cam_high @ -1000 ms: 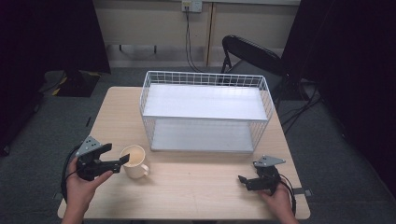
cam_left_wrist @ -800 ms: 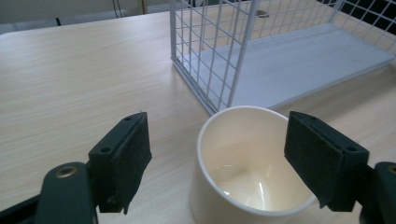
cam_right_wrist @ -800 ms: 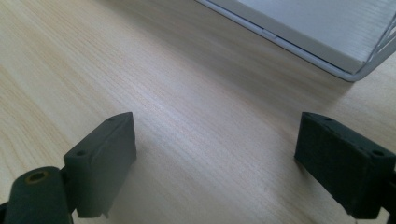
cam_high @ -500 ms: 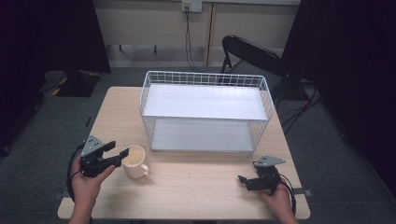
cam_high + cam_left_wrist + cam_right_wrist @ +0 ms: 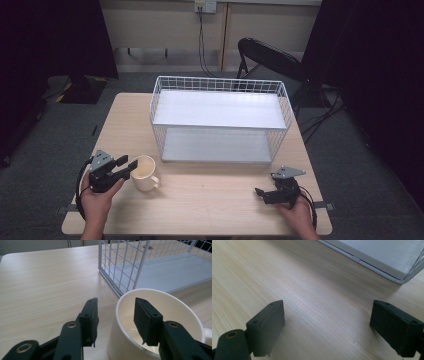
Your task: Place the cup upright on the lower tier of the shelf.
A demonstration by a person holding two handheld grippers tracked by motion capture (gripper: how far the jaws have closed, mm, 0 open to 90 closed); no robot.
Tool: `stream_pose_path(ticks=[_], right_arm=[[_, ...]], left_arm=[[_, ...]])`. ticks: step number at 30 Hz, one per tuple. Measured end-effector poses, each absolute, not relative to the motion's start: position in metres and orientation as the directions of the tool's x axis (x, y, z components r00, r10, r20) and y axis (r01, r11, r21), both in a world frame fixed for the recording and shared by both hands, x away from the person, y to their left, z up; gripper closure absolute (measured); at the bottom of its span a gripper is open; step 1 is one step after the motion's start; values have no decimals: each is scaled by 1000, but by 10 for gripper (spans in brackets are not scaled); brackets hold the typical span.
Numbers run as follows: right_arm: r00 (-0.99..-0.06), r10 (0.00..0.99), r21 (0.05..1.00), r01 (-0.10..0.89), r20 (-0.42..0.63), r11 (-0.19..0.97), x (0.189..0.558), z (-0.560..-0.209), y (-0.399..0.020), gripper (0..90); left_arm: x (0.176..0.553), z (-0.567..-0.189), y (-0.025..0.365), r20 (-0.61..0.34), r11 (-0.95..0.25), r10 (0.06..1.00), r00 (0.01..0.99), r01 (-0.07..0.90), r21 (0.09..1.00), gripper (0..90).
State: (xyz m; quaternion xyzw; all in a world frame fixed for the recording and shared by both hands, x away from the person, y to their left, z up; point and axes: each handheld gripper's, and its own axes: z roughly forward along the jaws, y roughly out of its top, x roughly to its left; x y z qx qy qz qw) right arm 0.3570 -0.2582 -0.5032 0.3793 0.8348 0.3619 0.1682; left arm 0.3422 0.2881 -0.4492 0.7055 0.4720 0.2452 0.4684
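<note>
Tabletop of pale wood grain [image 5: 210,205], rectangular, carrying everything noted below. White wire-mesh rack with two flat white shelves [image 5: 220,125] [image 5: 140,267] toward far side of tabletop, centred; taken as landmark. Black folding chair [image 5: 270,57] behind rack, off its far right corner, on grey floor.

Cream ceramic mug with side handle [image 5: 144,173] [image 5: 160,325] upright on tabletop, just in front of rack's near left corner, mouth up, handle turned to the right in high view.

Left gripper [image 5: 131,166] [image 5: 116,315], black, two-jawed, in hand at left of mug, low and roughly level. Jaws straddling near wall of mug: one pad outside, one inside rim. Jaws just been closing; small gap visible between outer pad and wall, so not yet pinching.

Right gripper [image 5: 260,192] [image 5: 328,322] in hand in front of rack's near right corner, well apart from mug. Jaws spread wide over bare wood, nothing between them.
</note>
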Motion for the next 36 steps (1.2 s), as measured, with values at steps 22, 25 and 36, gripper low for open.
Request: stream_pose_path(ticks=[22,25,36], right_arm=[[-657,754,732,511,-5,450,357,-503,-258,118],[-658,753,732,511,-5,450,357,-503,-258,118],[-657,754,732,511,-5,450,357,-503,-258,118]], left_arm=[[345,-459,281,-105,-113,896,432,449,886,713],[345,-459,281,-107,-111,896,431,450,886,718],[347,-460,278,-102,-112,900,423,452,885,742]])
